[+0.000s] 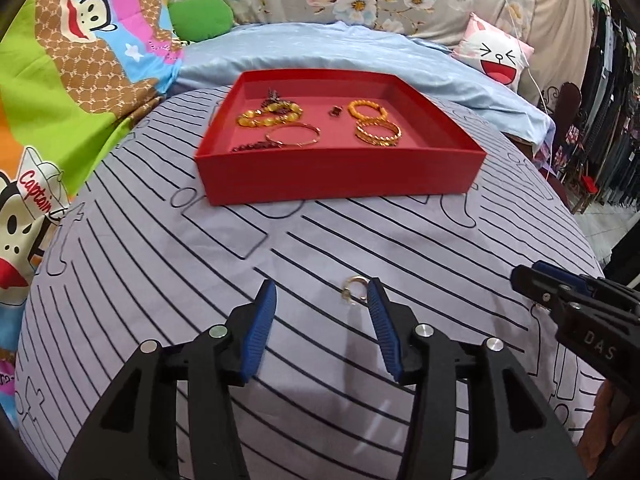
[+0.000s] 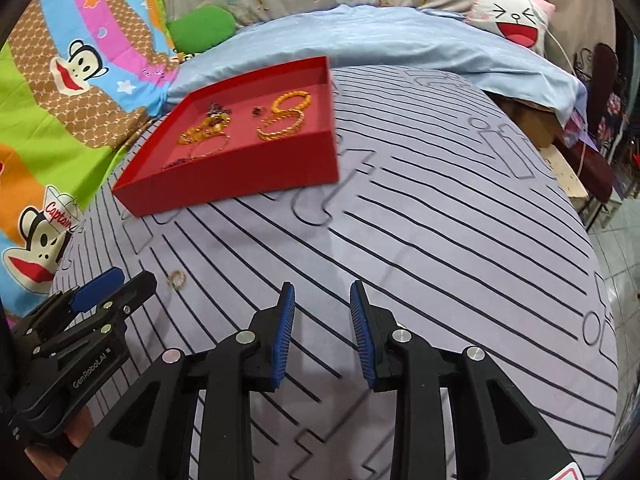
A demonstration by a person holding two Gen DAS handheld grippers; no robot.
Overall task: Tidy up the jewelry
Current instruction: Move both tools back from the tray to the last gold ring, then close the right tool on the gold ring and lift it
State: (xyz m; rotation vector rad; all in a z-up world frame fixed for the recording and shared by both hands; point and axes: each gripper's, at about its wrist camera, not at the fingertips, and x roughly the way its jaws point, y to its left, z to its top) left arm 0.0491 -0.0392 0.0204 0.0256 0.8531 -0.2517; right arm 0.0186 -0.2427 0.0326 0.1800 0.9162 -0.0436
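The bed (image 1: 168,280), under a striped grey sheet, fills the view ahead of both tools, with cartoon blankets and pillows piled beyond it. Well ahead of the left tool (image 1: 322,300), sitting on that sheet, is the red tray (image 1: 340,172), which already holds several gold bangles (image 1: 378,133), a beaded bracelet and a few small dark pieces. The left tool has its jaws apart and holds nothing. Just inside its right-hand fingertip, touching or nearly touching the blue pad, lies a small gold ring (image 1: 354,289) flat on the sheet; it is the one piece seen outside the tray. The right tool (image 2: 322,300), off to the side of the left one, also has its jaws apart and empty, with only bare sheet between them. The ring sits off-centre in the gap, so closing the jaws would likely push it sideways instead of clamping it, or flip it out of reach. The soft sheet may also bunch between the pads, so that cloth is pinched along with the ring or the ring sinks into a fold. A thin ring held by its edge could slip out on the way to the tray.
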